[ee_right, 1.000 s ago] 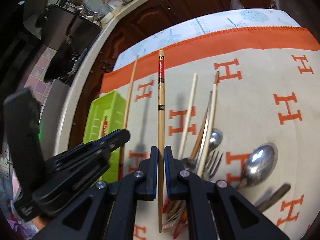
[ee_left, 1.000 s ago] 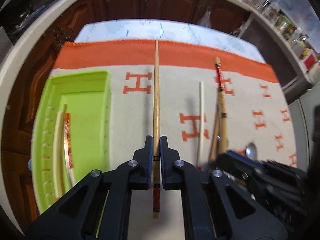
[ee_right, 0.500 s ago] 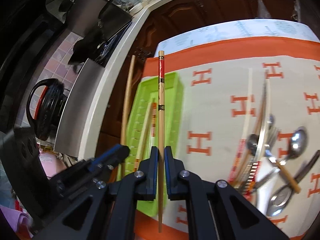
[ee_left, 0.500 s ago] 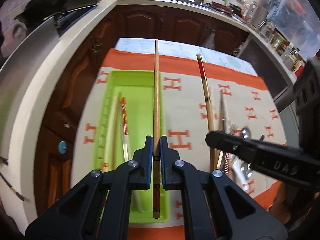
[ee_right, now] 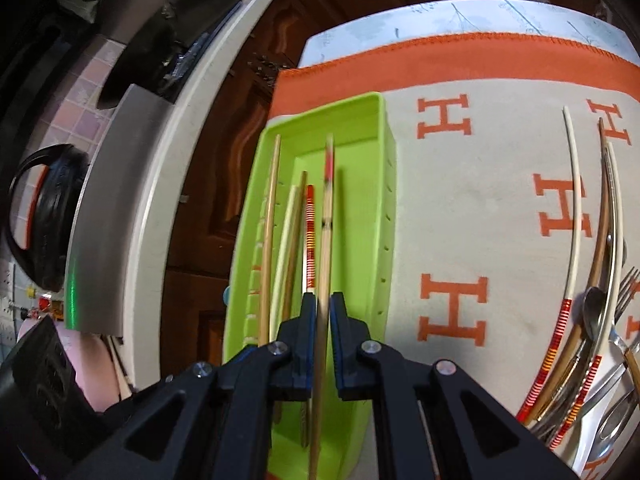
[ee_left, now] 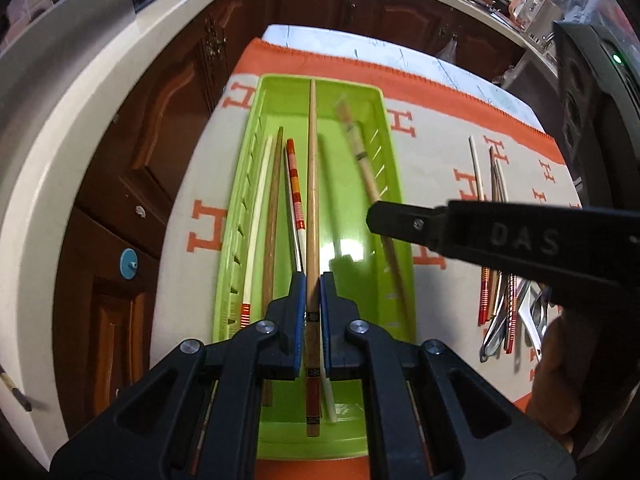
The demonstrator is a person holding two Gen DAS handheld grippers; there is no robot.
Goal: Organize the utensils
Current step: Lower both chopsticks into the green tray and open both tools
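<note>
Left gripper (ee_left: 312, 280): jaws pressed together on a plain wooden chopstick (ee_left: 312, 168), blue pads touching the shaft on both sides, no gap showing. Chopstick pointing straight ahead, tip reaching toward the far wall of the green tray (ee_left: 394, 168), patterned butt end sticking out behind the pads. Held above the tray's floor, roughly along its middle line.

Right gripper (ee_right: 319, 312): jaws close together around a red-tipped chopstick (ee_right: 327, 208), the shaft running between the pads and out past them at the back; narrow slivers of gap visible either side, so firm clamping or loose contact cannot be told apart, and the chopstick itself blurred. Also over the green tray, nearer its right wall in the left wrist view, angled slightly across it.

Already lying in the tray, along the left side: a white chopstick (ee_left: 256, 216), a dark brown chopstick (ee_left: 273, 216) just beside it, and a red-banded chopstick (ee_left: 295, 188) next to those, all roughly parallel to the tray's length.

Tray resting on a cream cloth (ee_right: 460, 208) with orange H letters and an orange border. To the right on the cloth, well apart from the tray: a pile of utensils (ee_right: 596, 320) with more chopsticks, spoons and a fork overlapping one another.
</note>
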